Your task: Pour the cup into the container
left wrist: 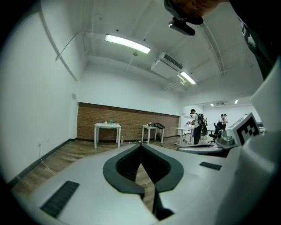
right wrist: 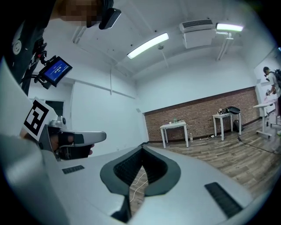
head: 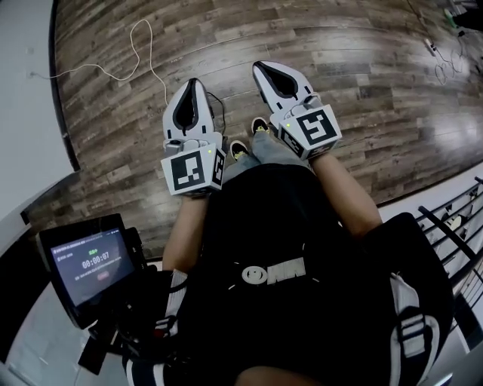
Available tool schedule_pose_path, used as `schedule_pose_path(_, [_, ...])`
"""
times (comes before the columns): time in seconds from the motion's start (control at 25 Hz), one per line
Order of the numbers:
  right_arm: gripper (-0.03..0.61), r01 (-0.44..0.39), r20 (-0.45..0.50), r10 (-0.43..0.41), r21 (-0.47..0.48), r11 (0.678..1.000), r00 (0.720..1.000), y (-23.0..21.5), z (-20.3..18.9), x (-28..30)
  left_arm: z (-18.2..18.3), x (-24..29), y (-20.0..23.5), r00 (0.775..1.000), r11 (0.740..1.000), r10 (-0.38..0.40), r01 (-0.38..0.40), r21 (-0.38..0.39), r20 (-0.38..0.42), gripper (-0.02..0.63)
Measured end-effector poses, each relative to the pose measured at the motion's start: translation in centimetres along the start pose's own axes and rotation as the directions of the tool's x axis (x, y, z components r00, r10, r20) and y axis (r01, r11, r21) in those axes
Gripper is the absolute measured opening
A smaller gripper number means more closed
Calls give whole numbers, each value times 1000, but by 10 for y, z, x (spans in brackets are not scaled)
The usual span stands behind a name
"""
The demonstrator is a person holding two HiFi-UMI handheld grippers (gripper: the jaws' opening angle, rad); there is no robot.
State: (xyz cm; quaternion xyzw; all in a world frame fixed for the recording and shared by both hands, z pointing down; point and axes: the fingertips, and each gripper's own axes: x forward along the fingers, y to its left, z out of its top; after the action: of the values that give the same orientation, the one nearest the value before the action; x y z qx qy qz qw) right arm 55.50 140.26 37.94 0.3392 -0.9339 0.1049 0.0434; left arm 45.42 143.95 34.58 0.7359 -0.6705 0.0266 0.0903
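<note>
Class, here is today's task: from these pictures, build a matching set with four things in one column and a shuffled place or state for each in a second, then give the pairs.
1 left gripper
2 white cable
3 screen
4 white table

a lies on the wooden floor
b stands by the brick wall
c shut, nothing held
d lit, at the lower left of the head view

Pairs: 1c, 2a, 3d, 4b

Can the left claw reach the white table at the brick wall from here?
Probably not: the left claw is shut and empty, and the white table stands far off across the wooden floor.
</note>
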Motion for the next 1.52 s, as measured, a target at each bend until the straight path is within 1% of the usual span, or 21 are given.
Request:
schedule_pose_path(0.2, [0, 0, 33, 0, 6, 1000, 999, -28, 16, 6, 15, 26, -15, 1000, 999, -16, 16, 36, -1, -2])
schedule_pose_path(0.44, [0, 0, 59, -1, 21, 1000, 998, -42, 22, 13, 21, 31, -18, 1000, 997, -6, 6, 76, 5, -2])
schedule_pose_path(0.56, [0, -8, 74, 6, 27, 1000, 997, -41, 22, 18, 19, 32, -17, 1000, 997, -1, 1, 73, 11, -2])
schedule_pose_path(0.72, [0, -15, 84, 14, 11, 1000, 996, -36, 25, 22, 22, 33, -15, 1000, 998, -7, 5, 69, 30, -2])
schedule_pose_path(0.84, [0, -5, 91, 6, -8, 1000, 996, -34, 27, 16, 23, 33, -18, 999, 999, -24, 22, 49, 47, -2])
schedule_pose_path(0.96, [0, 13, 90, -10, -28, 1000, 996, -36, 28, 12, 27, 32, -21, 996, 998, -42, 38, 51, 75, -2])
schedule_pose_path(1.04, [0, 21, 82, -18, -43, 999, 996, -31, 31, 29, 32, 37, -1, 996, 998, -41, 37, 46, 84, -2])
schedule_pose_path(1.12, [0, 39, 59, -36, -53, 998, 998, -21, 34, 71, 37, 48, 44, 996, 999, -36, 32, 43, 85, -2])
schedule_pose_path(1.2, [0, 54, 38, -52, -52, 997, 998, -11, 38, 109, 40, 56, 83, 996, 997, -36, 31, 64, 84, -2])
schedule_pose_path(1.24, [0, 58, 35, -56, -52, 997, 998, -7, 40, 121, 41, 58, 93, 996, 996, -39, 33, 79, 85, -2])
schedule_pose_path(1.32, [0, 60, 34, -58, -54, 997, 998, -6, 43, 129, 43, 59, 99, 995, 994, -46, 37, 98, 88, -2])
schedule_pose_path(1.52, [0, 54, 47, -51, -66, 996, 998, -9, 46, 139, 37, 68, 105, 998, 996, -16, 11, 85, 55, -2])
